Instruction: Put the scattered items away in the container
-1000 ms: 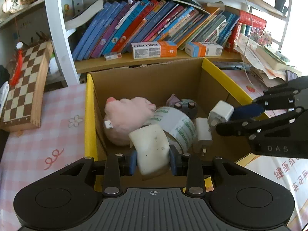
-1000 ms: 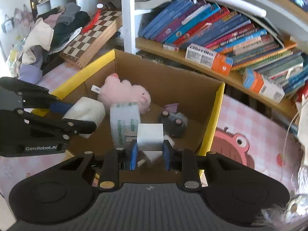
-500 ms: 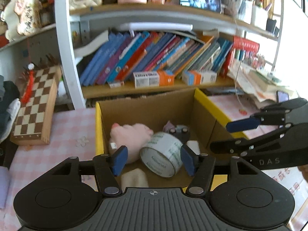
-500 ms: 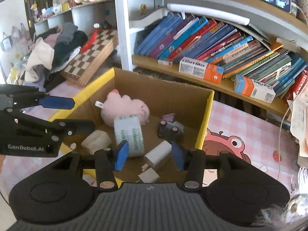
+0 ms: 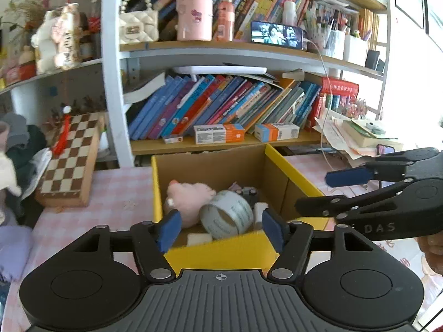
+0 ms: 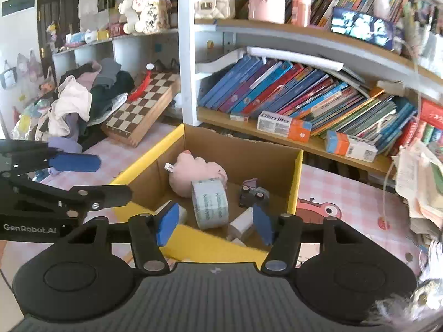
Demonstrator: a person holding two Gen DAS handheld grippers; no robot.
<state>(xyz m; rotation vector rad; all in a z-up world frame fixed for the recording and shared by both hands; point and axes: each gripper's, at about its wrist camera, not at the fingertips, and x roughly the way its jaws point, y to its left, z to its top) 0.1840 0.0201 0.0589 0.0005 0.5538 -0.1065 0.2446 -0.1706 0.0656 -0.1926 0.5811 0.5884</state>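
Observation:
A cardboard box with yellow rims (image 5: pixel 293 170) (image 6: pixel 149 155) stands on the pink checked table. Inside lie a pink plush toy (image 5: pixel 191 193) (image 6: pixel 199 174), a roll of tape (image 5: pixel 227 215) (image 6: pixel 210 203), a small grey toy car (image 6: pixel 253 195), a white charger (image 6: pixel 241 222) and a white foam block (image 5: pixel 199 239) (image 6: pixel 181 211). My left gripper (image 5: pixel 221 228) hovers open and empty before the box's near rim. My right gripper (image 6: pixel 213 221) is likewise open and empty, raised above the near rim. Each gripper shows in the other's view: the right gripper (image 5: pixel 321 191), the left gripper (image 6: pixel 113 177).
A bookshelf (image 5: pixel 221 144) with slanted books and small cartons stands right behind the box. A folded chessboard (image 5: pixel 69 160) and a heap of clothes (image 6: pixel 80 102) lie to the left. Papers and a cable (image 5: pixel 360 138) pile up at the right.
Both grippers opened and dropped their loads into the box: the left the white foam block, the right the white charger. Both then rose and drew back from the box.

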